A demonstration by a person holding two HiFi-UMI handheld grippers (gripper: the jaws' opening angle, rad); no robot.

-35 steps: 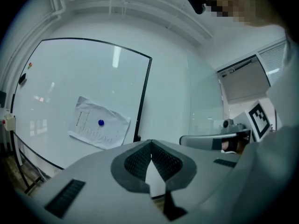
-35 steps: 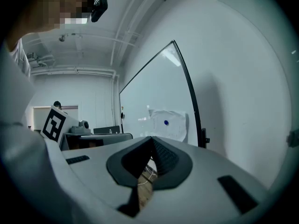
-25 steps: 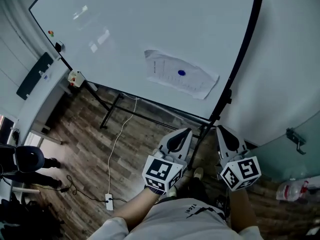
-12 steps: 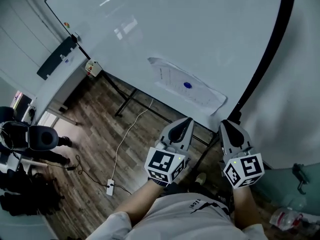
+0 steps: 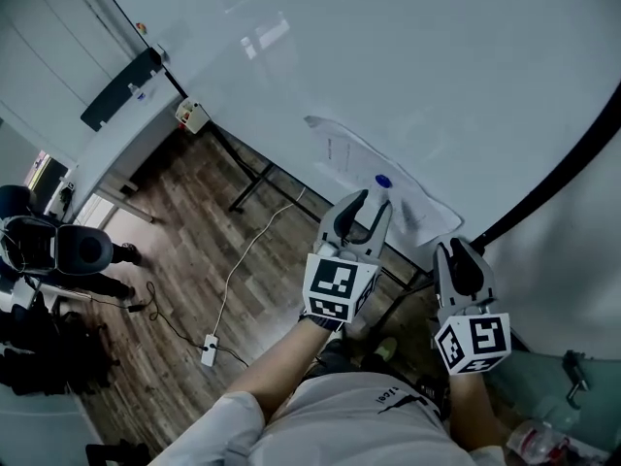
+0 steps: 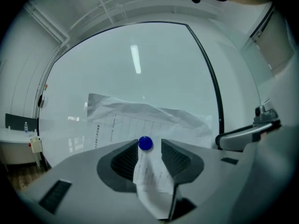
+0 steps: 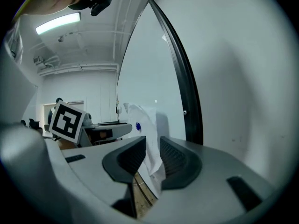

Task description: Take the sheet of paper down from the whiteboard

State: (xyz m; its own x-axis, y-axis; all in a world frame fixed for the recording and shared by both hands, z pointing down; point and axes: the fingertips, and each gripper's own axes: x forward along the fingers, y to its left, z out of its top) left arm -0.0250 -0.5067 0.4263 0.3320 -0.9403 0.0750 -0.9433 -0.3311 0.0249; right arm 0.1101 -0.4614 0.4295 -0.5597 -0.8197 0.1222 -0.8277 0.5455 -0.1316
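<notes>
A creased printed sheet of paper [image 5: 361, 168] hangs on the whiteboard [image 5: 408, 56], pinned by a round blue magnet [image 5: 382, 181]. My left gripper [image 5: 366, 202] points level at the board. Its jaws are opening, and the magnet [image 6: 145, 143] shows between the tips of the left gripper [image 6: 149, 147], with the paper [image 6: 140, 118] behind it. My right gripper [image 5: 456, 252] is lower and to the right, near the sheet's lower right corner. In the right gripper view the right gripper [image 7: 153, 146] has its jaws a little apart, and the paper's [image 7: 145, 125] edge shows in the gap.
The board's black frame [image 5: 582, 153] runs down the right side above its stand legs [image 5: 254, 175]. A white cable and power strip [image 5: 209, 349] lie on the wooden floor. A person sits at far left [image 5: 73, 250]. A desk [image 5: 126, 115] stands by the board's left end.
Both grippers have moved toward the board. The left one went further, up to the sheet by the blue magnet. The head view has swung, so the board fills more of it.
</notes>
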